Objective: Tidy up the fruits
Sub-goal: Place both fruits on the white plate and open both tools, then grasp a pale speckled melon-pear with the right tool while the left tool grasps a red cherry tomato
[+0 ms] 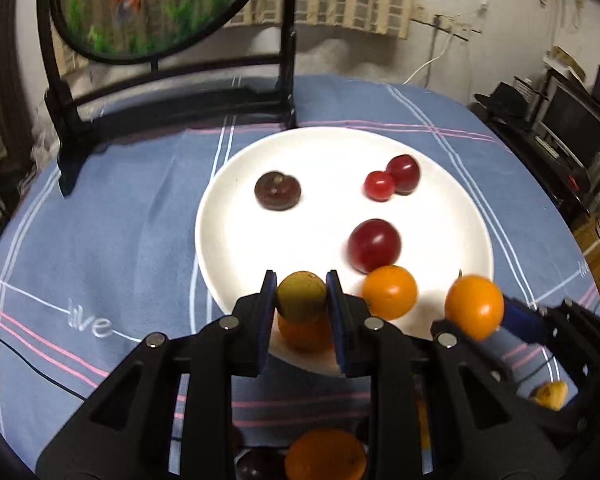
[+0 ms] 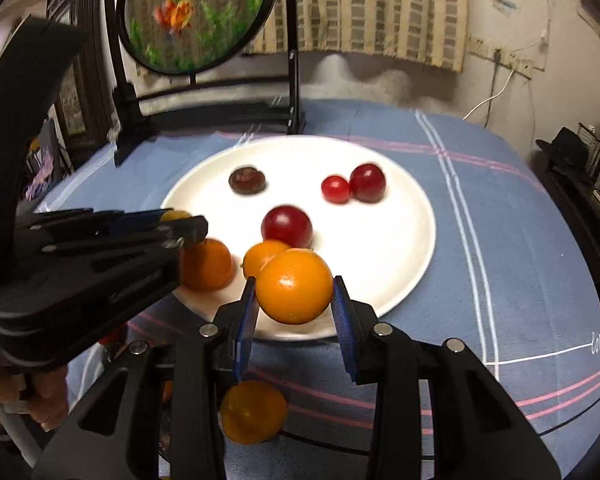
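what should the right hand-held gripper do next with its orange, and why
Probably lower the right hand-held gripper and set its orange on the white plate beside the two oranges already there. It hangs over the plate's near rim, and like fruits sit grouped, with the red fruits further back.

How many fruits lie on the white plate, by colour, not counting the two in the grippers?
Red fruits: 3
Orange fruits: 2
Dark brown fruit: 1
Total on the plate: 6
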